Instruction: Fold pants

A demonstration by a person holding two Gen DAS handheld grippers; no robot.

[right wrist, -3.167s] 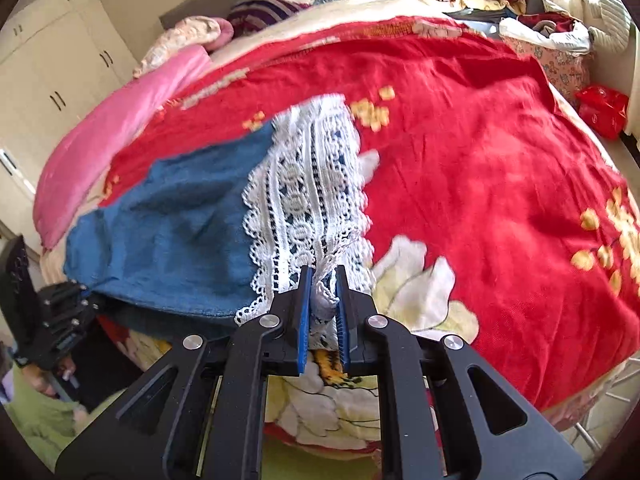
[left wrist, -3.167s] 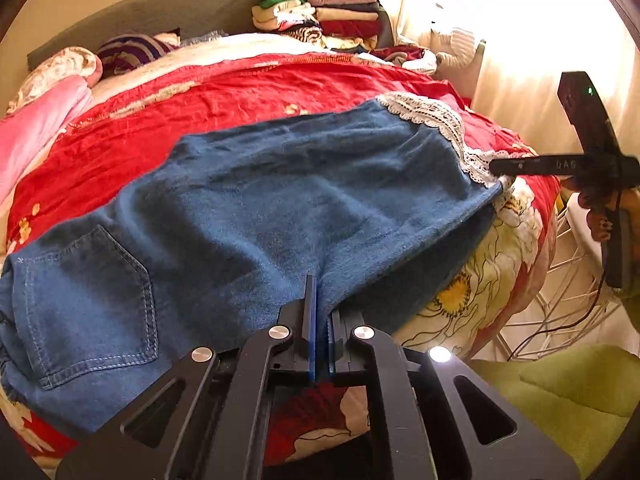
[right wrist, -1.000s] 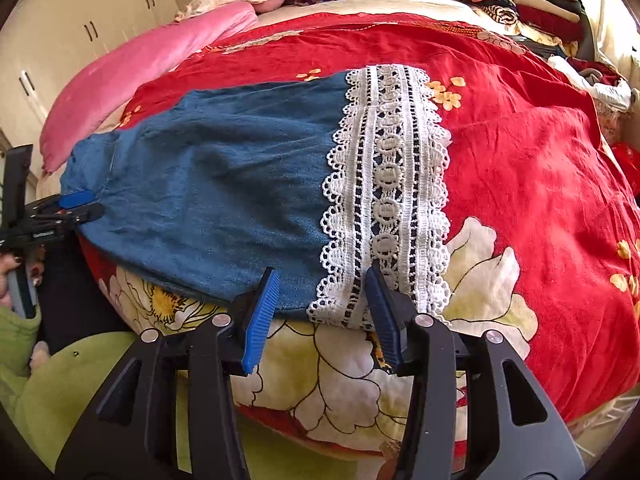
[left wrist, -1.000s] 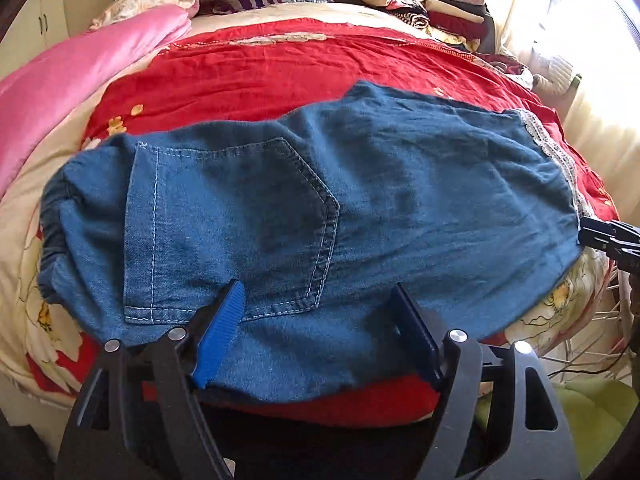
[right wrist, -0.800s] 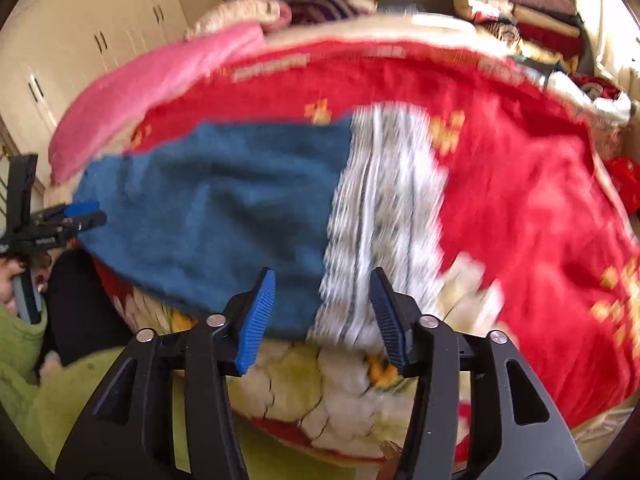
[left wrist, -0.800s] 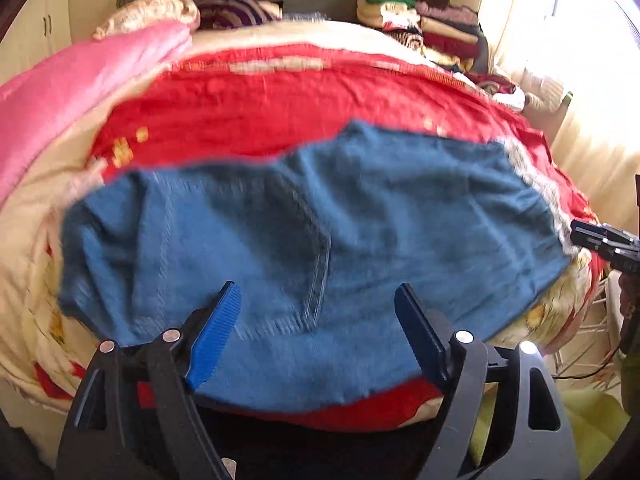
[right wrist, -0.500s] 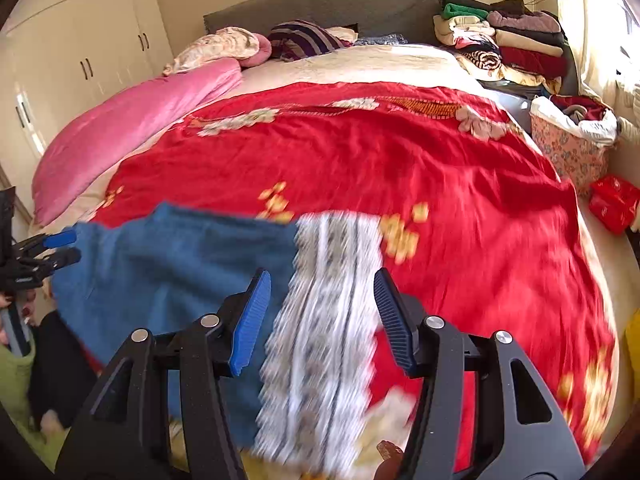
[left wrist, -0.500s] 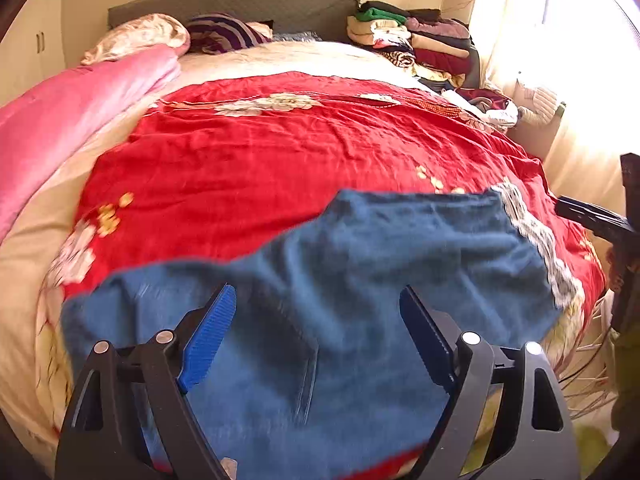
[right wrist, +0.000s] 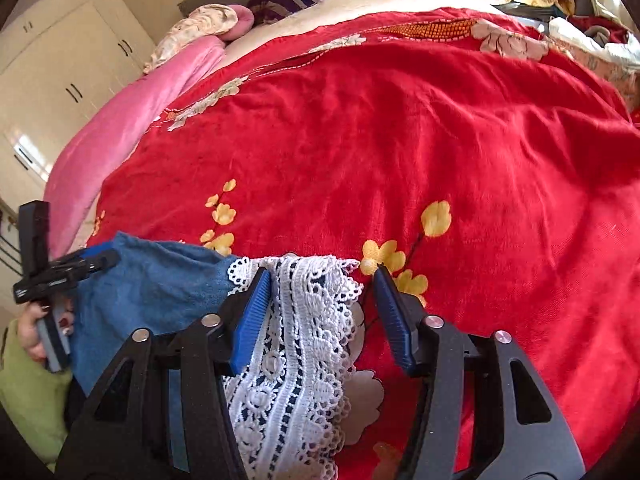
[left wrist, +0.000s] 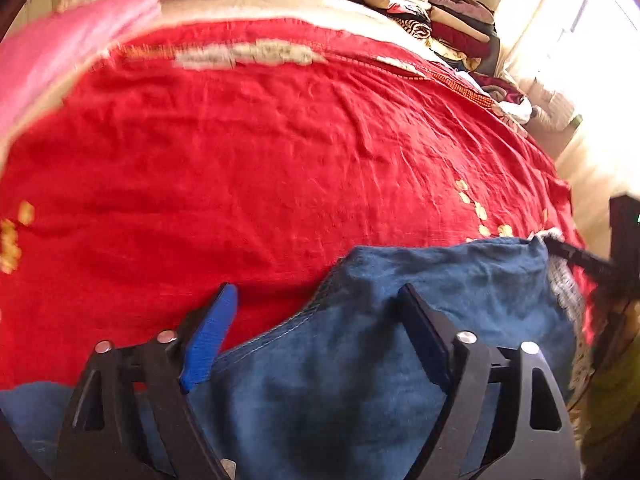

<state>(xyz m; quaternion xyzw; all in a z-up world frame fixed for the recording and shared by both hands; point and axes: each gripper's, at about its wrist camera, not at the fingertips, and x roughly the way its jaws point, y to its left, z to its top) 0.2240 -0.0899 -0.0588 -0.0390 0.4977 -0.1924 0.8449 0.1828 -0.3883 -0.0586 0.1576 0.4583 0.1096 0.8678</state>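
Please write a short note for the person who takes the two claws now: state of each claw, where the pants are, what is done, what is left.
Left claw: open, holding nothing, over the denim near the bed's front edge.
Right claw: open, holding nothing, jaws either side of the white lace hem.
Pants: blue denim, lying along the front edge of the red bedspread, lace hem at the right end.
Done: pants lie on the bed, released by both claws; how many folds are made cannot be told.
Left: probably grip the lace hem and fold it toward the other end, then smooth.
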